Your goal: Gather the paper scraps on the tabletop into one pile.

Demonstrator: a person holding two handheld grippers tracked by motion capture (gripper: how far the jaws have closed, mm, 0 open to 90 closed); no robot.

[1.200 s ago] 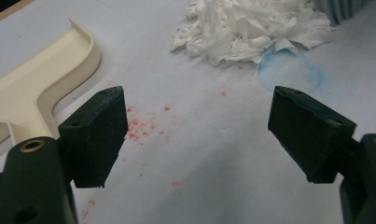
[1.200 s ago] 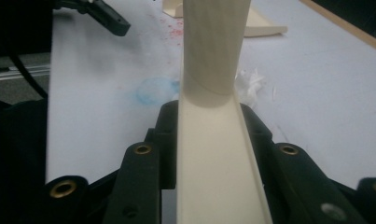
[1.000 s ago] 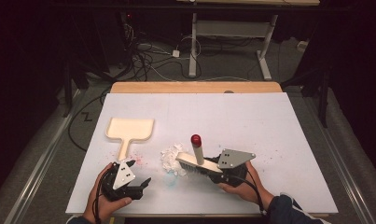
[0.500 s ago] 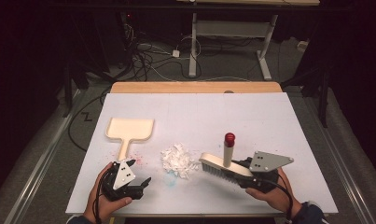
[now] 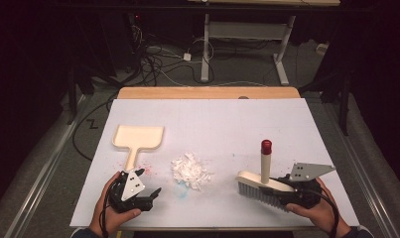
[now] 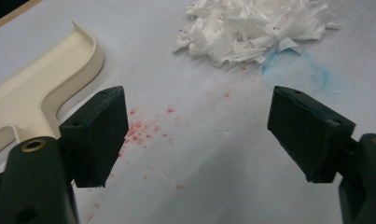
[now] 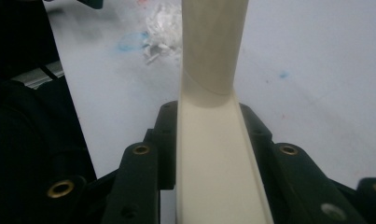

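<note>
A pile of white paper shreds (image 5: 190,171) lies at the middle front of the white table cover (image 5: 212,119). A cream dustpan (image 5: 138,139) lies flat to its left, handle toward me. My left gripper (image 5: 153,196) rests near the front edge just below that handle, open and holding nothing; in the left gripper view the left gripper (image 6: 199,121) faces the shreds (image 6: 255,28), with the dustpan (image 6: 41,88) at left. My right gripper (image 5: 283,191) is shut on the cream back of a brush (image 5: 259,184) with grey bristles and an upright red-tipped handle (image 5: 265,161). The brush (image 7: 209,158) sits between the jaws.
Red specks (image 6: 143,130) and a blue smudge (image 6: 297,74) mark the cover near the shreds. A wooden board edge (image 5: 207,92) runs along the table's far side. Beyond it are cables and desk legs on the floor (image 5: 187,54).
My right gripper has carried the brush to the right, from beside the shreds to well clear of them. The shreds now lie in a tighter pile. The left gripper has stayed put.
</note>
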